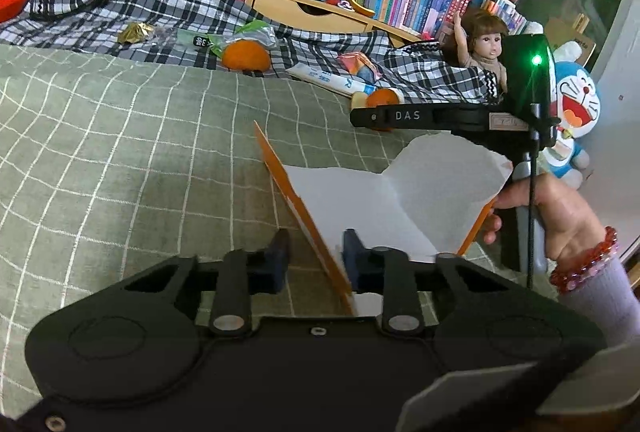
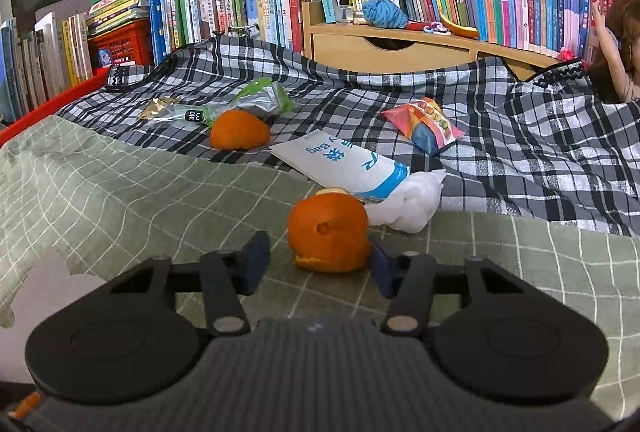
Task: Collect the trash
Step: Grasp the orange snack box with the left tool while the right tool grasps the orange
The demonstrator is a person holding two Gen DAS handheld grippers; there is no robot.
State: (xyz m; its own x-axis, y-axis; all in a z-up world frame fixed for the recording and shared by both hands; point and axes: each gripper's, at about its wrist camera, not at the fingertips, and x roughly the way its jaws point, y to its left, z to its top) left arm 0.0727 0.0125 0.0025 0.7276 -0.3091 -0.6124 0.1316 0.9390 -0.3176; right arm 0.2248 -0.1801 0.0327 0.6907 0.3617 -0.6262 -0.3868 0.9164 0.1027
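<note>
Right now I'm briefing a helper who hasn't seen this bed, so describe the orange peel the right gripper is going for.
Find the green checked sheet where it meets the black-and-white plaid blanket. The orange peel sits on the green side, just before a white crumpled tissue and a blue-printed white bag. Unlike the other peel up on the plaid, it has a round hole and lies between the right gripper's fingers.

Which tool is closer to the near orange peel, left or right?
Right. The right tool has the orange peel between its fingers; the left tool is farther back, around the edge of the orange-and-white bag.
</note>
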